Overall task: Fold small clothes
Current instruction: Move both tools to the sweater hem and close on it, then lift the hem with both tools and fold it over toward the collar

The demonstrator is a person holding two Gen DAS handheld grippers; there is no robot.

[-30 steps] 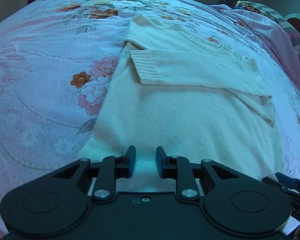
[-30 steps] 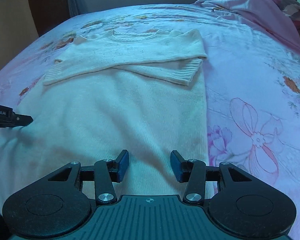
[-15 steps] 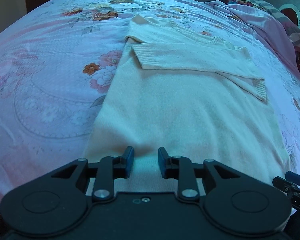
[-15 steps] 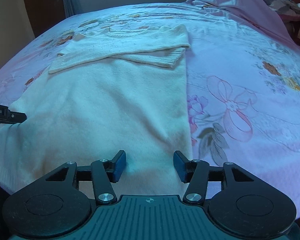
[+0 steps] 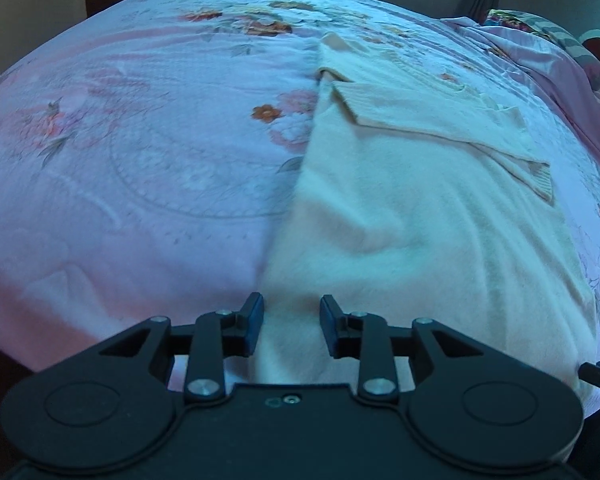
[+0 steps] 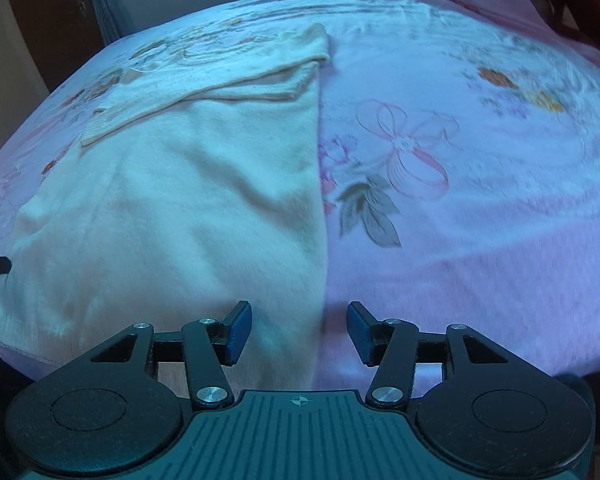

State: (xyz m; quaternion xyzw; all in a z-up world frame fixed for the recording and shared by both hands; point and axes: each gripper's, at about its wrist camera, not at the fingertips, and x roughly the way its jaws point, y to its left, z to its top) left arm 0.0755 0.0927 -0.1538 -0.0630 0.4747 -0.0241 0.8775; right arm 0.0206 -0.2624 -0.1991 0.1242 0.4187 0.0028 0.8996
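One cream sweater [image 5: 400, 220] lies between two grippers: left [image 5: 291, 326] jaws opening, right [image 6: 299, 332] jaws apart, both empty.

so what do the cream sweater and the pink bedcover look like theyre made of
Cream sweater: looks like a soft knit, wool or acrylic, matte and slightly fuzzy, with ribbed cuffs and a ribbed hem. Pink bedcover: seems a thin woven or quilted fabric, printed with flowers, showing stitched curved lines and a faint sheen. The fibre can't be told.
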